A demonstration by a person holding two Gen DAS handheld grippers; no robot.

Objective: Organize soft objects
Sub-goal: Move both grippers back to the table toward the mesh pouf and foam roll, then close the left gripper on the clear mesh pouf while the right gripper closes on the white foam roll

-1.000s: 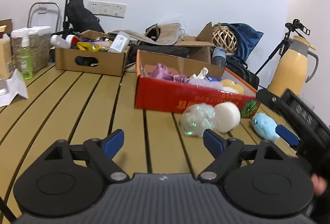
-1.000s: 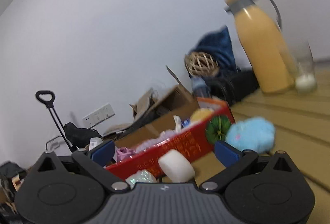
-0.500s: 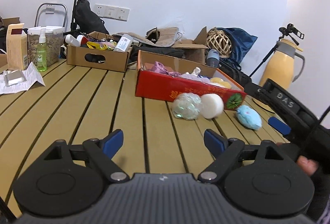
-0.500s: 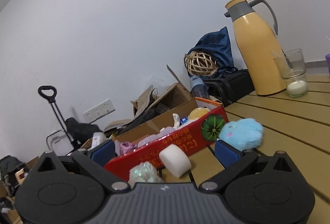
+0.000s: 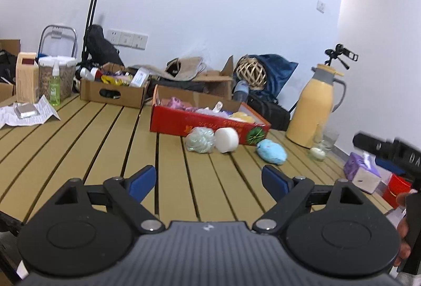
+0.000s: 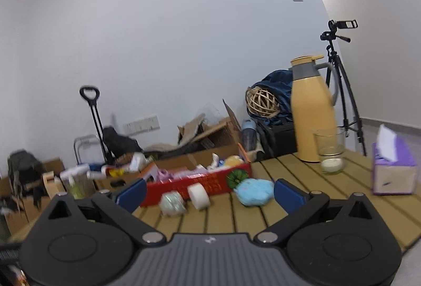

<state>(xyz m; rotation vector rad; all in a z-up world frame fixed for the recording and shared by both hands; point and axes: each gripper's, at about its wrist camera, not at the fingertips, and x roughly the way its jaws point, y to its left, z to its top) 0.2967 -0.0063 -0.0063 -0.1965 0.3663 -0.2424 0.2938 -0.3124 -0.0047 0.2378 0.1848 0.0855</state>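
A red cardboard box with several soft items inside stands on the wooden slat table. In front of it lie a shiny mesh ball, a white round sponge and a light blue plush. They also show in the right wrist view: the mesh ball, the sponge, the plush and the red box. My left gripper is open and empty, well back from them. My right gripper is open and empty, also back from them.
A yellow thermos jug and a glass with a candle stand right of the box. A purple tissue box sits at the right edge. A brown box of bottles, a green spray bottle and papers are at left.
Both grippers have pulled back from the red box and the three loose items, which now look smaller and farther. The right gripper has levelled out. Jaws stayed open.
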